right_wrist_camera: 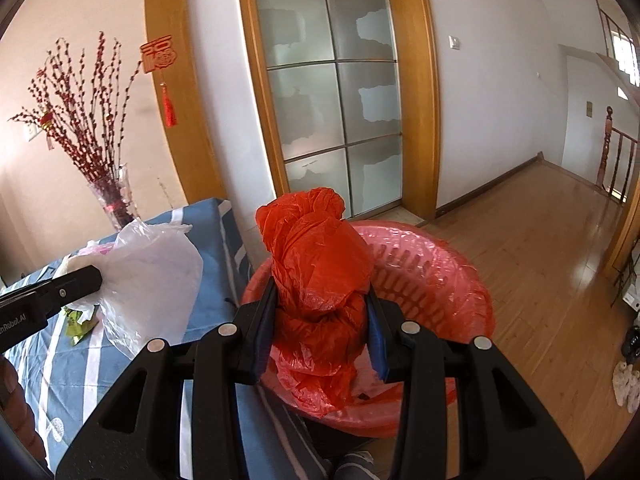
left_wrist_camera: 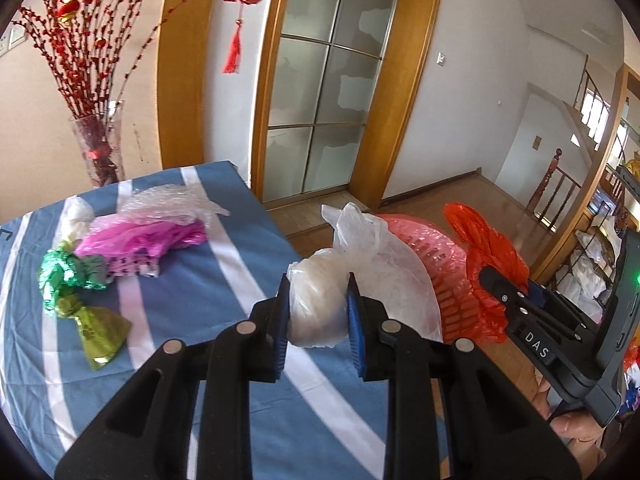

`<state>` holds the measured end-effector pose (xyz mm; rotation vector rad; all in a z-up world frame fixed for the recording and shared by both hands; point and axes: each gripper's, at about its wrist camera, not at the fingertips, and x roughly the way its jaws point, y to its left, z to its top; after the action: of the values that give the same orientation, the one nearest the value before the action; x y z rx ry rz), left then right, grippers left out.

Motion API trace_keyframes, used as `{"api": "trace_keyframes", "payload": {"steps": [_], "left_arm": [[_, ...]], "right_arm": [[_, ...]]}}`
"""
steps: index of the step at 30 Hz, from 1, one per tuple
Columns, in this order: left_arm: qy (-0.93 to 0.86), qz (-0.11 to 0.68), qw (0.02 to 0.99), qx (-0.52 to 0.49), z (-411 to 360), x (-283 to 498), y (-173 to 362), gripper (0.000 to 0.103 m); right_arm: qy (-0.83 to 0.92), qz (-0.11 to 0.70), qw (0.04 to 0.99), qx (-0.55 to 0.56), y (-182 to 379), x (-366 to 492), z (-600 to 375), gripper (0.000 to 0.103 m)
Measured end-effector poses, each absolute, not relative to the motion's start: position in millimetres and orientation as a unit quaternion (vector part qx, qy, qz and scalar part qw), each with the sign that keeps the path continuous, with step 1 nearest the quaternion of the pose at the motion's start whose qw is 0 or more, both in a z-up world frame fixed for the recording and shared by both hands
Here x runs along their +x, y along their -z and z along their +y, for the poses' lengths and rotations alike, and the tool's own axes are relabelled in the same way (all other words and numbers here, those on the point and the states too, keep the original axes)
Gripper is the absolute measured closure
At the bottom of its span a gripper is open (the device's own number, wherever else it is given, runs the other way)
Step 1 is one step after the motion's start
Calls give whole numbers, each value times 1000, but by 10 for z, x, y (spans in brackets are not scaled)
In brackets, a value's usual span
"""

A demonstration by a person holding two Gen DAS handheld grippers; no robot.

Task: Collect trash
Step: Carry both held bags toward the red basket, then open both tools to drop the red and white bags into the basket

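My left gripper is shut on a crumpled white plastic bag and holds it over the right edge of the table. The same bag shows in the right wrist view. My right gripper is shut on a bunched red plastic bag and holds it above the pink basket. In the left wrist view the red bag and right gripper hang beyond the basket. A magenta bag, bubble wrap, and green and yellow-green wrappers lie on the table.
The table has a blue cloth with white stripes. A glass vase of red branches stands at its far corner. A frosted glass door is behind. Wooden floor lies to the right, with a stair railing.
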<state>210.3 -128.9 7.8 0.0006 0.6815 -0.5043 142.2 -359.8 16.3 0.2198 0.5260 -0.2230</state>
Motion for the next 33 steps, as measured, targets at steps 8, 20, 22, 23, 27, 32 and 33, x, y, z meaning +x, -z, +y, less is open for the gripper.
{"api": "trace_keyframes", "payload": {"steps": [8, 20, 22, 23, 27, 32, 33], "left_arm": [[257, 341, 904, -5, -1562, 2207, 31, 77], [281, 362, 889, -17, -1959, 2336, 213, 76], [287, 367, 885, -17, -2035, 2370, 248, 76], [289, 368, 883, -17, -2071, 2390, 268, 73], [291, 375, 880, -2, -2213, 2463, 406, 62], [278, 400, 873, -6, -2166, 2539, 565, 53], [272, 401, 875, -5, -2115, 2539, 576, 49]], "right_arm": [[127, 258, 949, 128, -109, 1434, -3827, 63], [142, 247, 943, 171, -101, 1494, -4203, 63], [142, 247, 942, 177, -100, 1528, -4260, 61], [143, 247, 941, 182, -97, 1539, -4290, 60], [139, 256, 934, 205, -29, 1612, -4409, 56], [141, 268, 929, 214, 49, 1600, -4442, 45], [144, 268, 930, 207, 55, 1580, -4421, 42]]}}
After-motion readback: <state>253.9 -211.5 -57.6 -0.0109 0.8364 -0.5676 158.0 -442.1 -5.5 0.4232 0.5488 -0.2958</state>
